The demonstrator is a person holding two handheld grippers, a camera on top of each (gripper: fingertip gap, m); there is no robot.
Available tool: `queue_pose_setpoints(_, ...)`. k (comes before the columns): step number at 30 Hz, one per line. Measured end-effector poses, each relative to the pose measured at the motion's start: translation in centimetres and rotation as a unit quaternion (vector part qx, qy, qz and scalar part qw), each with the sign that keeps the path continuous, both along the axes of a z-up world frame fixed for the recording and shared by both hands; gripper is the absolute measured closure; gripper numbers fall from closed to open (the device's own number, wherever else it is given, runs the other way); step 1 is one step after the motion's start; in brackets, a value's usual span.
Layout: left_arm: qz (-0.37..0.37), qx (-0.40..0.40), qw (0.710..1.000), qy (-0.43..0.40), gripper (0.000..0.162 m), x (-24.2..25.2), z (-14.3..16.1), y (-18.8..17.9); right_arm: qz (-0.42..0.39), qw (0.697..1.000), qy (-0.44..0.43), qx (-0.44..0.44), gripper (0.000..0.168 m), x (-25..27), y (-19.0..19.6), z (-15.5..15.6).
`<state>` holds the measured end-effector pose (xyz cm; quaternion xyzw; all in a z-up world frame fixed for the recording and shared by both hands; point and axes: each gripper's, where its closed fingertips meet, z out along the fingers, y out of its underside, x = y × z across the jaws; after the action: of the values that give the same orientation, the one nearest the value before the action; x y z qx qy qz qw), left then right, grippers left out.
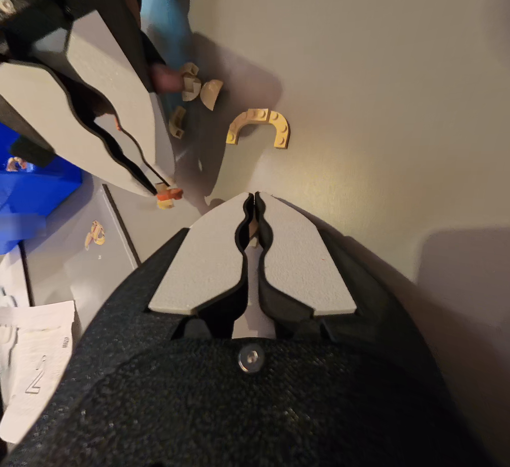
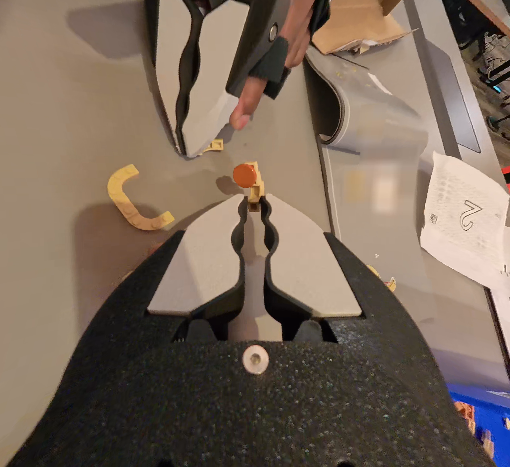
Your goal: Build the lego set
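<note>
My right gripper [image 2: 254,200] is shut on a small tan brick assembly with a round orange tile [image 2: 244,175] on its side, held just above the grey table. It also shows in the left wrist view [image 1: 158,189] with the assembly [image 1: 168,195] at its tips. My left gripper [image 1: 254,194] is shut, with a small tan piece [image 1: 253,230] showing in the gap between its fingers. In the right wrist view the left gripper [image 2: 183,151] is tip-down on the table with the tan piece [image 2: 214,146] poking out. A tan U-shaped arch plate [image 1: 258,115] [image 2: 121,194] lies flat nearby.
Several loose tan curved pieces [image 1: 211,93] lie beyond the arch. A small yellow assembly [image 1: 95,234] [image 2: 386,282], paper sheets [image 2: 463,219] [image 1: 36,357], a blue bin [image 1: 27,191] [image 2: 483,412] and a cardboard box [image 2: 372,12] sit to the side. A person's hand [image 2: 298,40] holds the left gripper. About 5 cm separates my left fingertips from the tan U-shaped arch plate [image 2: 121,194]. Seen from the left wrist view [image 1: 264,119] as well.
</note>
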<state>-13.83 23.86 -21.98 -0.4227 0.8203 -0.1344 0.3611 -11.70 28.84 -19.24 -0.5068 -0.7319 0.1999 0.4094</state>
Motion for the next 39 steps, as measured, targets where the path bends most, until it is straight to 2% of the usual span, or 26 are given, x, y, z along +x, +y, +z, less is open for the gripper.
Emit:
queue_pose_setpoints(5, 0.013, -0.008, 0.999, -0.038, 0.16, 0.8, 0.9, 0.2, 0.009, 1.0, -0.018, -0.003, 0.16, 0.2, 0.0, -0.9)
queue_pose_setpoints(9, 0.037, -0.07, 0.994, -0.08, 0.16, 1.3, 1.8, 0.3, 0.019, 0.992, -0.017, -0.12, 0.16, 0.4, -0.9, -0.6)
queue_pose_setpoints(12, 0.059, -0.145, 0.981, -0.113, 0.15, 1.6, 2.7, 0.4, 0.01, 0.967, -0.025, -0.255, 0.16, 0.8, -1.3, -0.2)
queue_pose_setpoints(15, 0.098, -0.162, 0.972, -0.142, 0.142, 1.6, 3.6, 1.8, 0.001, 0.93, -0.03, -0.367, 0.16, 1.2, -1.5, 0.4)
queue_pose_setpoints(18, 0.116, -0.132, 0.969, -0.173, 0.139, 1.5, 4.5, 3.0, 0.002, 0.899, -0.045, -0.435, 0.16, 1.4, -1.7, 0.4)
queue_pose_setpoints(21, 0.098, -0.08, 0.975, -0.18, 0.139, 1.8, 4.6, 3.0, 0.014, 0.87, -0.068, -0.489, 0.16, 1.2, -2.5, 0.2)
queue_pose_setpoints(25, 0.056, -0.034, 0.984, -0.165, 0.143, 2.3, 4.2, 1.8, 0.039, 0.842, -0.11, -0.527, 0.16, 1.0, -3.8, -0.2)
queue_pose_setpoints(28, 0.038, -0.019, 0.987, -0.154, 0.149, 2.4, 3.9, 1.3, 0.052, 0.832, -0.121, -0.539, 0.16, 0.8, -4.3, -0.1)
queue_pose_setpoints(34, 0.029, -0.021, 0.989, -0.145, 0.153, 2.7, 3.5, 0.9, 0.065, 0.816, -0.134, -0.559, 0.16, 1.1, -4.7, -0.2)
queue_pose_setpoints(39, 0.053, -0.07, 0.988, -0.13, 0.156, 2.9, 2.7, 1.2, 0.042, 0.818, -0.124, -0.56, 0.157, 1.1, -3.6, -0.4)
